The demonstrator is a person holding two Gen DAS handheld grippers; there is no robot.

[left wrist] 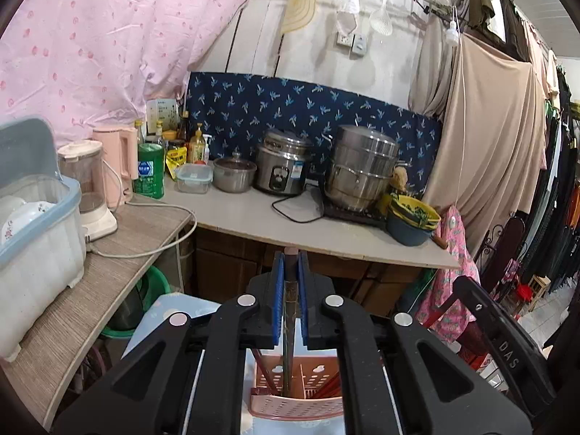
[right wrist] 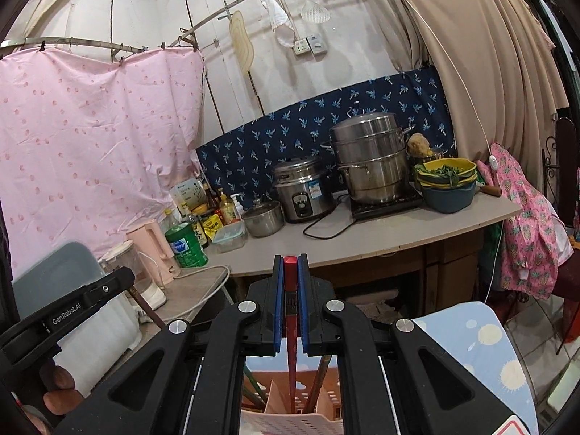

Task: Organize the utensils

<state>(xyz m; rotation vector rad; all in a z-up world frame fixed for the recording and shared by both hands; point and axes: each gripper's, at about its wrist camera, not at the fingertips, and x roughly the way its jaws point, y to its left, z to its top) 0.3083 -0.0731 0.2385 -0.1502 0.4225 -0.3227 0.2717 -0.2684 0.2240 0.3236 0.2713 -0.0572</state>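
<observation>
While both hands hover over the same pink basket, each view tells its own half of the job. Seen from the left wrist, the left claw (left wrist: 291,264) is closed on a dark brown chopstick (left wrist: 289,326) that stands nearly upright between the blue pads, its top poking out at the centre of the frame and its lower end reaching down into the pink utensil holder (left wrist: 295,404) at the bottom centre, where other sticks already lean in the left compartment. Along the right edge of that frame the other tool's black arm crosses in. Behind, the grey table (left wrist: 253,217) carries a rice cooker (left wrist: 281,168) and a steel steamer pot (left wrist: 362,166), well apart from the work. Seen from the right wrist, the right claw (right wrist: 291,264) is clamped on a red chopstick (right wrist: 291,326), also near upright, its tip aimed into the same holder (right wrist: 290,413) at the bottom centre, between a divider and some slanting sticks. To my eye the step in hand is dropping each stick into its slot; doing it well means keeping the stick vertical, lowering until the tip is clearly below the rim and inside one compartment, clear of the leaning sticks, then opening the pads gently so it slides rather than bounces out. I cannot tell whether either tip touches the holder's floor.
</observation>
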